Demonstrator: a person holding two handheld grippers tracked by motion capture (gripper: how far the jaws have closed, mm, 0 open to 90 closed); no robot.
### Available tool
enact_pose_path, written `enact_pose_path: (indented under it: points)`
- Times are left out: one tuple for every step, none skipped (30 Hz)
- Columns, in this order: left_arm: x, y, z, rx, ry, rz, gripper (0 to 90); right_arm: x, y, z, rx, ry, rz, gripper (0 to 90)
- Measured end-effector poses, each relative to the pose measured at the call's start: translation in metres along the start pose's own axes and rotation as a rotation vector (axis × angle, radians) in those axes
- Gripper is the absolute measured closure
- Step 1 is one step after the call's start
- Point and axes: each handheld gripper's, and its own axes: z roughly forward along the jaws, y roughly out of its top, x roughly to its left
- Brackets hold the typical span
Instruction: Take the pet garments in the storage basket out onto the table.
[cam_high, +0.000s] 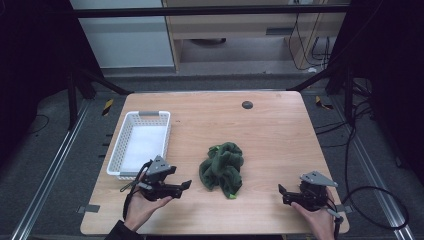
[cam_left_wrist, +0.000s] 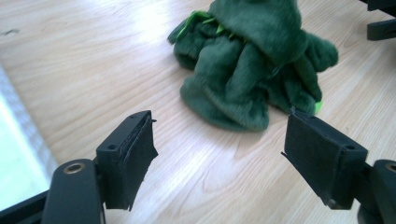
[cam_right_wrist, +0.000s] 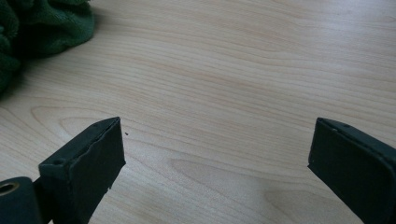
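A crumpled dark green towel (cam_high: 222, 167) lies near the middle of the wooden table (cam_high: 270, 135). My left gripper (cam_high: 186, 185) rests in a hand just left of it, jaws wide apart and pointing at it, with nothing between them. In the left gripper view the towel (cam_left_wrist: 254, 65) lies a short way beyond the open gripper (cam_left_wrist: 219, 147). My right gripper (cam_high: 281, 192) sits at the table's front right, open, pointing left toward the towel. In the right gripper view the towel (cam_right_wrist: 42, 28) shows at the top left, apart from the open gripper (cam_right_wrist: 215, 158).
A white plastic basket (cam_high: 141, 142) stands at the table's left, right behind my left gripper. A small dark round cap (cam_high: 247, 105) sits in the tabletop near the far edge. Cables trail on the floor at the right.
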Motion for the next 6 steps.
enact_pose_path:
  points:
    - [0.001,-0.003,-0.002,-0.003,0.001,-0.001,23.5,0.0,0.0,0.0,0.0,0.0,0.0,3.5]
    - [0.001,-0.003,-0.002,-0.003,0.001,-0.001,23.5,0.0,0.0,0.0,0.0,0.0,0.0,3.5]
    - [0.001,-0.007,-0.003,-0.003,0.002,-0.007,23.5,0.0,0.0,0.0,0.0,0.0,0.0,3.5]
    - [0.002,-0.01,-0.004,-0.003,0.005,-0.006,23.4,0.0,0.0,0.0,-0.002,-0.002,-0.001,3.4]
    - [0.003,-0.015,-0.005,0.001,0.002,0.004,23.4,0.0,0.0,-0.001,-0.002,-0.004,-0.003,3.3]
    - [0.003,-0.015,-0.005,0.001,0.002,0.004,23.5,0.0,0.0,-0.001,-0.005,-0.004,-0.006,3.3]
